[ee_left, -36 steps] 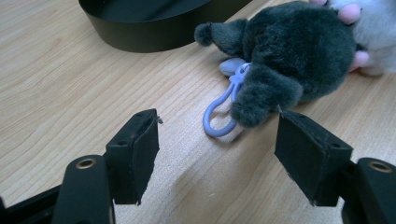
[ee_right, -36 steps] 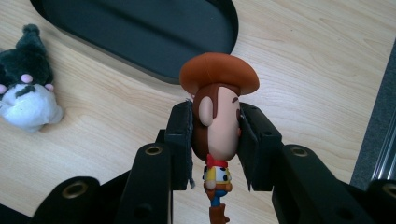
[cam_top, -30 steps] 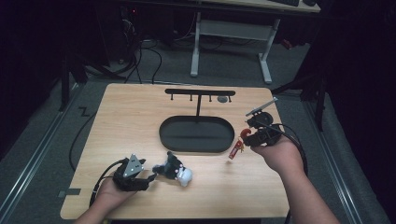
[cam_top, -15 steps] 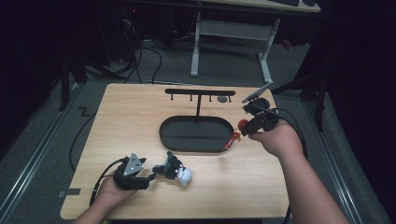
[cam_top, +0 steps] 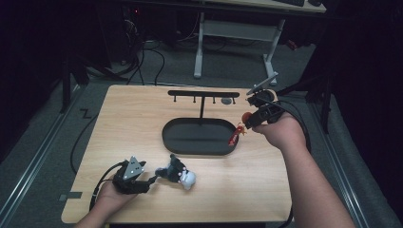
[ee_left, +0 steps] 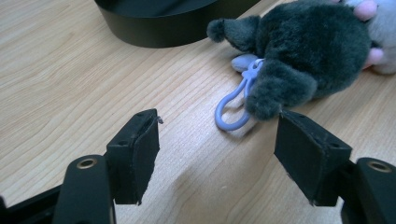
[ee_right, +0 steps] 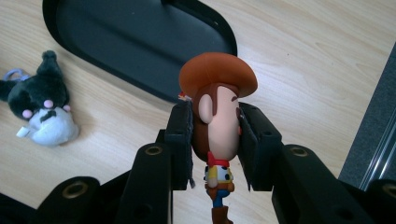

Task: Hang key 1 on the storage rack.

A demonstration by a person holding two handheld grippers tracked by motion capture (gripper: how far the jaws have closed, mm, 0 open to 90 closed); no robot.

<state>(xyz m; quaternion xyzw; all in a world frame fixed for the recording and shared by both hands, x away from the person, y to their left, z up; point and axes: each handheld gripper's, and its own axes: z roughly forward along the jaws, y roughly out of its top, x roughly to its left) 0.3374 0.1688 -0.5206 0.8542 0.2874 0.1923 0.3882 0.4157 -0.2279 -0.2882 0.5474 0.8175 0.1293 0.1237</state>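
— How far along are you?

— Partway, I'd judge. My right gripper is clamped on the head of a small plastic cowboy figure with a brown hat. I hold it lifted above the wooden table, near the right end of the black oval tray, under the black T-shaped hook rack. As far as I can see the hooks are bare, so hanging it looks like what's left.

— And your left?

— My left gripper has its pads spread wide, gripping nothing. The dark grey and white plush toy lies on the table just ahead of them, its pale lilac plastic clip loop pointing toward me between the pads. That one isn't picked up yet.

— Any writing or brand marks?

— None that I can read on the toys, tray or rack.
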